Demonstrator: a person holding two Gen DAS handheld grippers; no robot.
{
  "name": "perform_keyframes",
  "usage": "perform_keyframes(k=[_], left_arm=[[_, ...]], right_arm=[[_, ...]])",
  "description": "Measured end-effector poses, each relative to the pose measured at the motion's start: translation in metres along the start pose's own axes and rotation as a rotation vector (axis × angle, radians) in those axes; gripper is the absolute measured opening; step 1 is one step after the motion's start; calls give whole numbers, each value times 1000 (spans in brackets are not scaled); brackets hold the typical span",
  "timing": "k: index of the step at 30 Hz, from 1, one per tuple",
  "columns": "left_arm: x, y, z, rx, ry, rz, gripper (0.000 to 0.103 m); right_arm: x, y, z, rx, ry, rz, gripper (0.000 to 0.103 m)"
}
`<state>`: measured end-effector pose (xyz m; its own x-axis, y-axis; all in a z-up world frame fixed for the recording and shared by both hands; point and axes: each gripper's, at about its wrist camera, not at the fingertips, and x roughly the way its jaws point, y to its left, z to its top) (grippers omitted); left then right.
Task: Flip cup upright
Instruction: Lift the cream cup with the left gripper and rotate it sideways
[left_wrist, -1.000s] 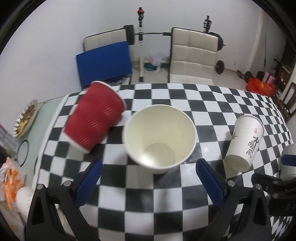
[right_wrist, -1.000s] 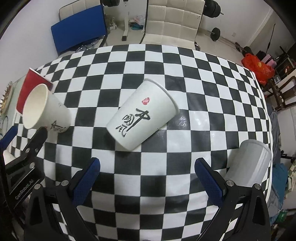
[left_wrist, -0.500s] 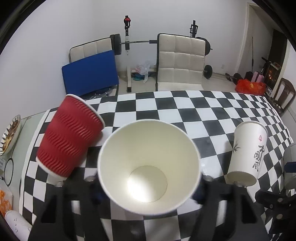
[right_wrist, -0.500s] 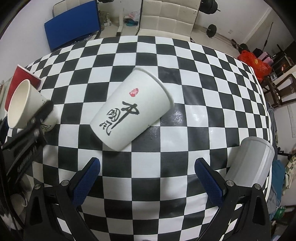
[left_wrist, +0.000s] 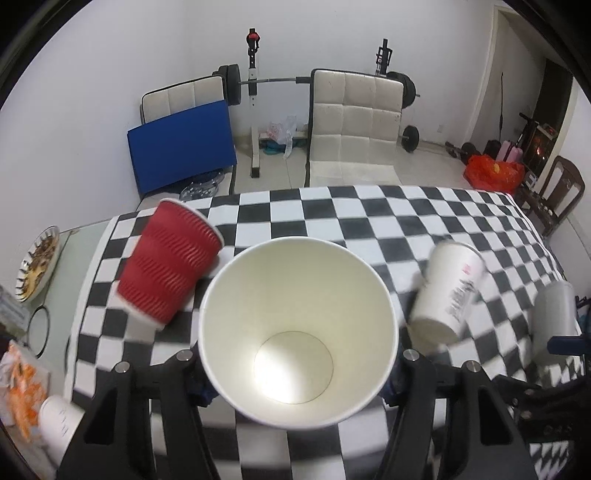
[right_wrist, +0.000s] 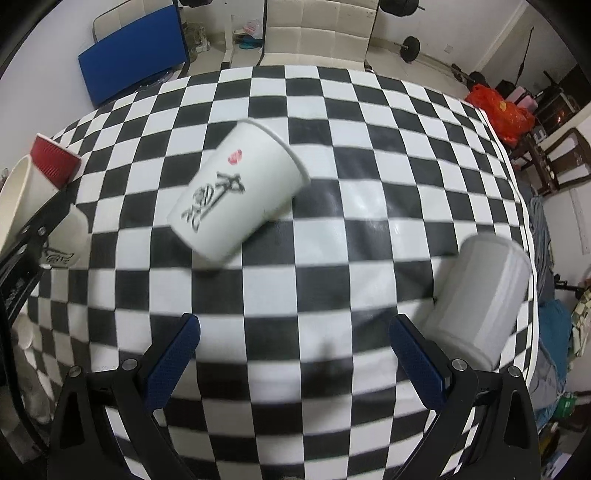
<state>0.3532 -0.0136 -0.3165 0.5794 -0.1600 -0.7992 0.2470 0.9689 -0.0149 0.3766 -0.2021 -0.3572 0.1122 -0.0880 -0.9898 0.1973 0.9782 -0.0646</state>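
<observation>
My left gripper (left_wrist: 297, 380) is shut on a plain white paper cup (left_wrist: 295, 332) whose open mouth faces the camera; the cup hides the pads. In the right wrist view this cup (right_wrist: 22, 206) shows at the far left in the left gripper's jaws. A white cup with black calligraphy (right_wrist: 236, 192) stands upside down mid-table, also in the left wrist view (left_wrist: 448, 290). My right gripper (right_wrist: 295, 354) is open and empty above the cloth, short of that cup.
A red ribbed cup (left_wrist: 168, 264) stands upside down on the left of the checkered table (right_wrist: 332, 258). A grey translucent cup (right_wrist: 480, 295) stands upside down at the right edge. A plate (left_wrist: 37, 266) and snack bags lie at the far left.
My left gripper has moved forward around the plain white cup and closed on it. The right gripper has shifted slightly back; the calligraphy cup sits farther from it.
</observation>
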Motion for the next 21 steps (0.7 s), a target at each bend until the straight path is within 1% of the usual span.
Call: perform_keyframes(k=[3,7,11,13,15,16,21], left_arm=[[-26,-10,-10,-14,58,-18,60],[-60,-34,-31,5,137,-38,60],[-80,-56,-58,-4,264,-75,60],[-80,-69,-73,-9,352,-116,60],[-79,-85,-89,-13,424,-145,60],[-77,-93,-100,-21,469,-166,60],[-59,-126,-139,-78,644,-253,60]], right_arm=[[-10,-11,-21,3,27,7,103],[-21,-28,-53,1,63,30,103],[-28,-43,-88,-24,111,43,103],[-29,-53,-109,-37,125,47,103],[-27,-64,-128,-46,147,41,103],[-26,-69,-135,-45,158,45,103],[-17,-94,-168,-20,219,56,103]])
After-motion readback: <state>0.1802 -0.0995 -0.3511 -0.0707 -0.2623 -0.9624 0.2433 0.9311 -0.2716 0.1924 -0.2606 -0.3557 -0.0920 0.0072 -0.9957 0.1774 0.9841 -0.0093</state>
